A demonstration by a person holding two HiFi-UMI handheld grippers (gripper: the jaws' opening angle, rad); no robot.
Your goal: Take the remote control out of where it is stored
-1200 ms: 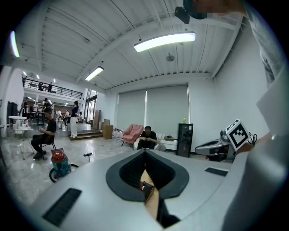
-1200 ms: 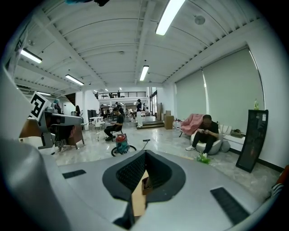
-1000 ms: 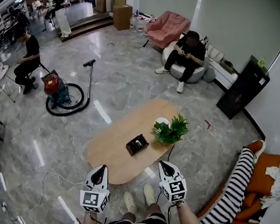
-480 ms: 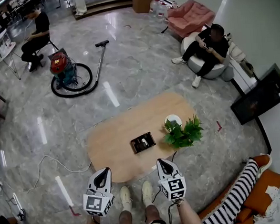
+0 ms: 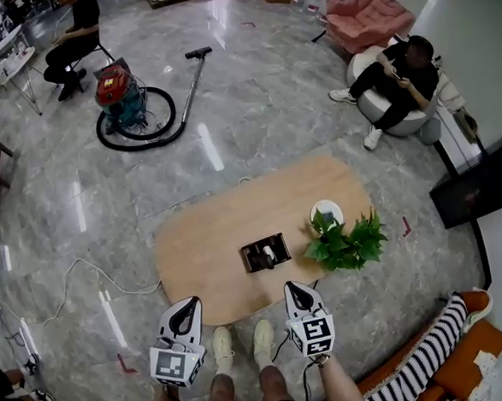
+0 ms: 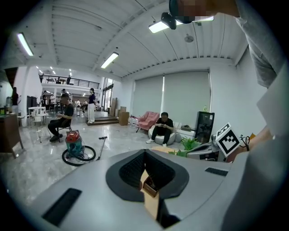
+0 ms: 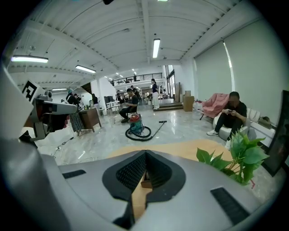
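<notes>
A small dark open box [image 5: 266, 254] stands on the oval wooden table [image 5: 211, 241], and a pale remote control [image 5: 270, 254] lies inside it. My left gripper [image 5: 189, 302] and right gripper [image 5: 290, 286] hover side by side over the table's near edge, short of the box, both shut and holding nothing. In the left gripper view the jaws [image 6: 144, 155] meet at the tip, with the box [image 6: 150, 185] seen below them. In the right gripper view the jaws [image 7: 145, 158] are likewise closed, pointing at the box [image 7: 145, 182].
A potted green plant [image 5: 348, 244] and a white cup [image 5: 326, 211] stand right of the box. A red vacuum cleaner [image 5: 117, 97] with its hose lies on the floor beyond. One person sits on a pouffe [image 5: 397, 78], another on a chair [image 5: 73, 41]. A striped cushion [image 5: 421, 363] lies at the right.
The head view has tilted, so the table, vacuum and seated people have slid down and right in the picture. Both grippers keep their places near the table's edge, still shut.
</notes>
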